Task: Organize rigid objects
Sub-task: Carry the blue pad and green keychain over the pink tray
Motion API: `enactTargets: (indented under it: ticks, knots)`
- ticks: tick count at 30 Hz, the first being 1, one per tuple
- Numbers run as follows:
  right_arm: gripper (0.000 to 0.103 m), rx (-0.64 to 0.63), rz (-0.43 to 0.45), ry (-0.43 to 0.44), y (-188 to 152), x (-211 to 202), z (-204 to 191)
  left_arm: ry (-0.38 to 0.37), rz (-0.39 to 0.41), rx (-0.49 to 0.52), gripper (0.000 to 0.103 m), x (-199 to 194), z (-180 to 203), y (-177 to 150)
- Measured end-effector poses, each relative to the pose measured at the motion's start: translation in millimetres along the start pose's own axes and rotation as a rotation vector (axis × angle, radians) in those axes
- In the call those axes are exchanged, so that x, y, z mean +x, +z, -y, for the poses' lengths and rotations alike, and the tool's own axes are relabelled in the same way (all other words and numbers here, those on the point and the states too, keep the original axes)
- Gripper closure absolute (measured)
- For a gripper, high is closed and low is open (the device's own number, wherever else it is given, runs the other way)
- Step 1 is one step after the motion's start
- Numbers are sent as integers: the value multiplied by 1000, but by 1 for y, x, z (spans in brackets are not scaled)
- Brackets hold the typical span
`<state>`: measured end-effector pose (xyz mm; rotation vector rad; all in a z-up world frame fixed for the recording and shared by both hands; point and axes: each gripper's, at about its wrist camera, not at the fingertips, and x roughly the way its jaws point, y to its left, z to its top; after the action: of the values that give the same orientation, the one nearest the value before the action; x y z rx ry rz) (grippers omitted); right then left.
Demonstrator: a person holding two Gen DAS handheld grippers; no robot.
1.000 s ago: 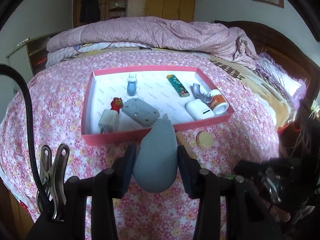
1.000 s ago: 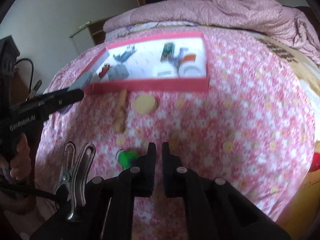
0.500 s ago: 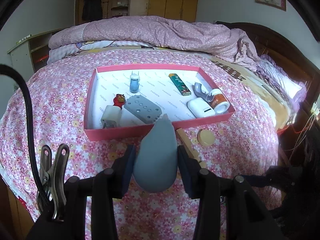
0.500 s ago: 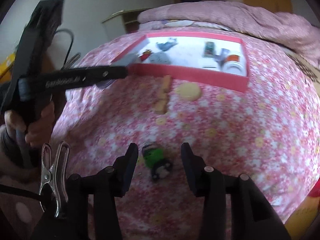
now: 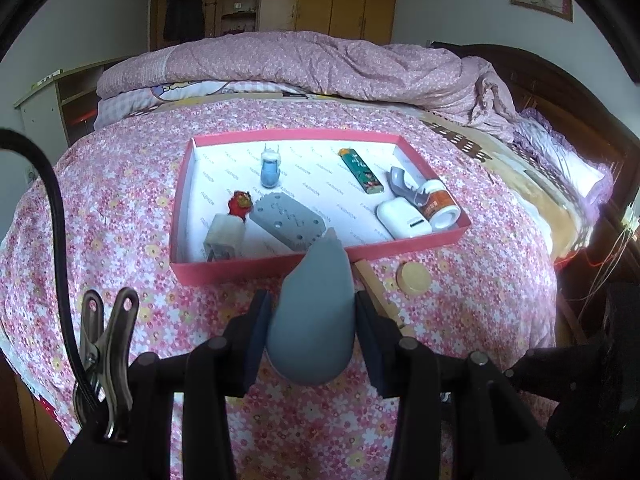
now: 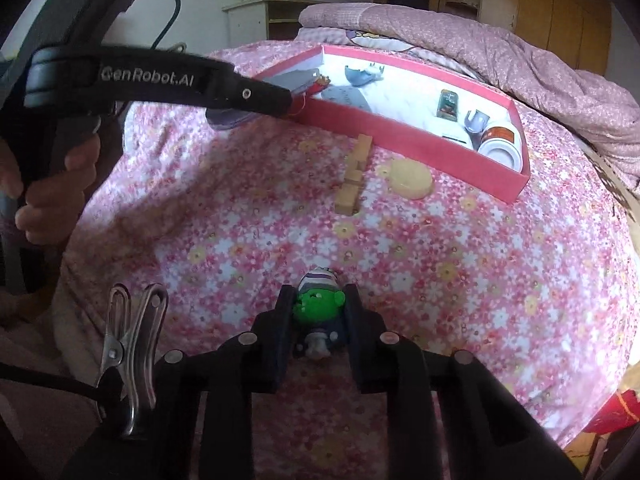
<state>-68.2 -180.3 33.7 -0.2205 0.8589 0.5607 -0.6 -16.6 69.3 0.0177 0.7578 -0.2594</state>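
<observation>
The right gripper (image 6: 317, 312) has just been closing and its jaws now pinch a small green-faced figurine (image 6: 319, 307) by the sides of its head, low on the flowered bedspread (image 6: 460, 264) near the bed's near edge, well apart from the red tray (image 6: 416, 148). To my eye the step in hand is getting this toy off the cover and over to the tray, and doing it well means making sure the grip is square before lifting: the pads sit on a rounded head, so it could twist or pop out if raised fast; a slow straight lift seems wise, then a carry across the wooden clip (image 6: 354, 176) and the round yellow lid (image 6: 412, 179) lying just outside the tray's near wall. The figurine itself is tiny, bright green in the face, with a striped pale cap and dark blue clothes, lying on its back with the cap pointing toward the tray. The left gripper (image 5: 311, 316) is clamped on a grey teardrop-shaped object (image 5: 314, 316), held just short of the tray's near wall; inside the tray (image 5: 280, 266) there is free white floor near the middle, between the grey perforated plate (image 5: 288, 218) and the white case (image 5: 402, 218).
</observation>
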Motion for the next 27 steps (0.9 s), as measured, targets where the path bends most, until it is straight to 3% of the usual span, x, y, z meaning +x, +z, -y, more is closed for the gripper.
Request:
enactTargets:
  ticks: [7, 15, 27]
  knots:
    - [79, 68, 56, 19, 33, -14, 26, 10, 26, -20, 59, -4, -14, 23]
    - [79, 88, 79, -39, 76, -19, 56, 19, 19, -29, 59, -1, -29, 54]
    - [79, 337, 66, -39, 124, 2, 126, 44, 12, -50, 59, 25, -48, 91]
